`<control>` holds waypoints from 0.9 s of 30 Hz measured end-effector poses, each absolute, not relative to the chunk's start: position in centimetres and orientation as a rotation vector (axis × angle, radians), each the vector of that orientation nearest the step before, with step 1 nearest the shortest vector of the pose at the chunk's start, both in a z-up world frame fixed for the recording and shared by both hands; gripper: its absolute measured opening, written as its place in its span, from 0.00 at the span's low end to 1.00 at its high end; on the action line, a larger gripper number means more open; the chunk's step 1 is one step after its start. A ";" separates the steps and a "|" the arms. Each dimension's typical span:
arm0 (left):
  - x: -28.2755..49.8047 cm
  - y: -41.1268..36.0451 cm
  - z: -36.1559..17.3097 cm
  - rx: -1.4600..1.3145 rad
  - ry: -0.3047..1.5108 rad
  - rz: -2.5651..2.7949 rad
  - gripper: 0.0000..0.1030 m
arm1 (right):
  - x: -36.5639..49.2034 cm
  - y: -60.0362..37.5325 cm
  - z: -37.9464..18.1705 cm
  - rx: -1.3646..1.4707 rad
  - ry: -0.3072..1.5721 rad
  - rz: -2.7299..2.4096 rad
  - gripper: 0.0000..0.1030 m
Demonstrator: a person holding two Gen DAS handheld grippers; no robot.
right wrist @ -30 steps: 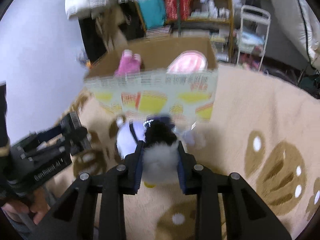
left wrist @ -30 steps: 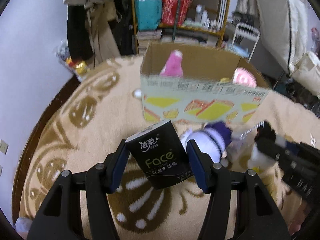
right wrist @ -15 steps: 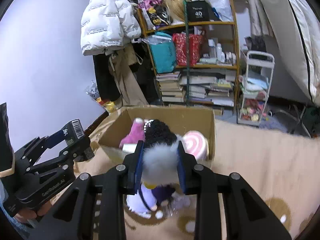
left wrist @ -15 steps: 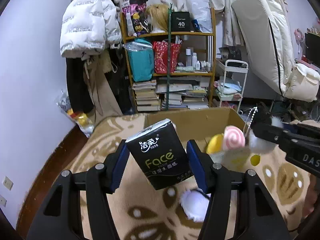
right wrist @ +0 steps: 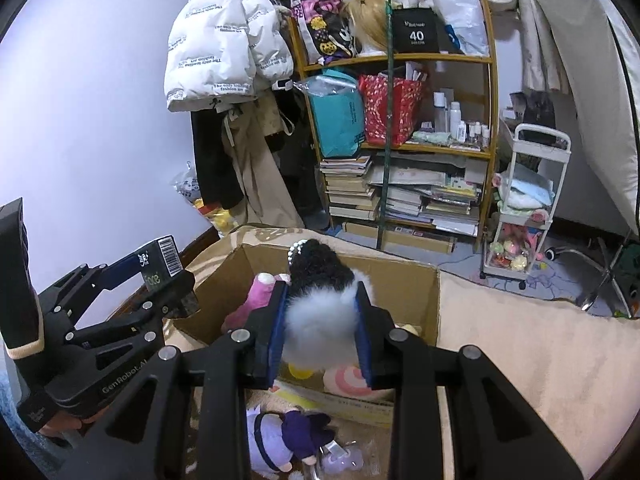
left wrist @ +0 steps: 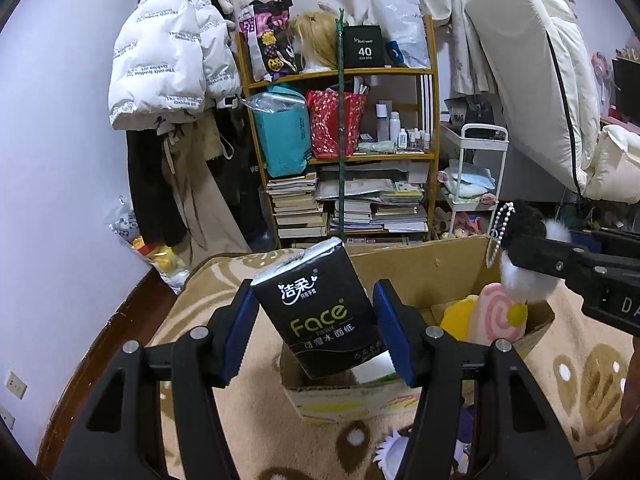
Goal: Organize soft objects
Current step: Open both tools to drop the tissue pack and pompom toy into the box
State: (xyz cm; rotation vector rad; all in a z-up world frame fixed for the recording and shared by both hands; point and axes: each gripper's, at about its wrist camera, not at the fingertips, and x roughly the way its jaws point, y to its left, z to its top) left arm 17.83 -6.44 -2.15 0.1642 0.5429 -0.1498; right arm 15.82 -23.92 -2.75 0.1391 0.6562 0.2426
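Left hand-held gripper (left wrist: 316, 320) clamped on black tissue pack (left wrist: 320, 312), pack tilted, above near wall of cardboard box (left wrist: 440, 268). Right hand-held gripper (right wrist: 320, 322) clamped on black-and-white plush (right wrist: 320, 304) over box opening. Pink plush (right wrist: 256, 292) and swirl cushion (right wrist: 348, 378) inside box. Purple doll (right wrist: 280, 436) on beige rug (right wrist: 520, 360), just before box.

Tissue pack (left wrist: 322, 312): lower end hidden between the left tool's pads.
Cardboard box (right wrist: 400, 280): near wall and floor masked by the right tool (right wrist: 320, 320).
Purple doll (right wrist: 288, 436): partly covered by tool arms.
Book spines (left wrist: 296, 208): illegible.
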 end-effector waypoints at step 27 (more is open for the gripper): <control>20.2 -7.0 -5.5 0.138 0.636 -0.177 0.70 | 18.0 -25.1 -6.3 0.242 0.710 0.293 0.36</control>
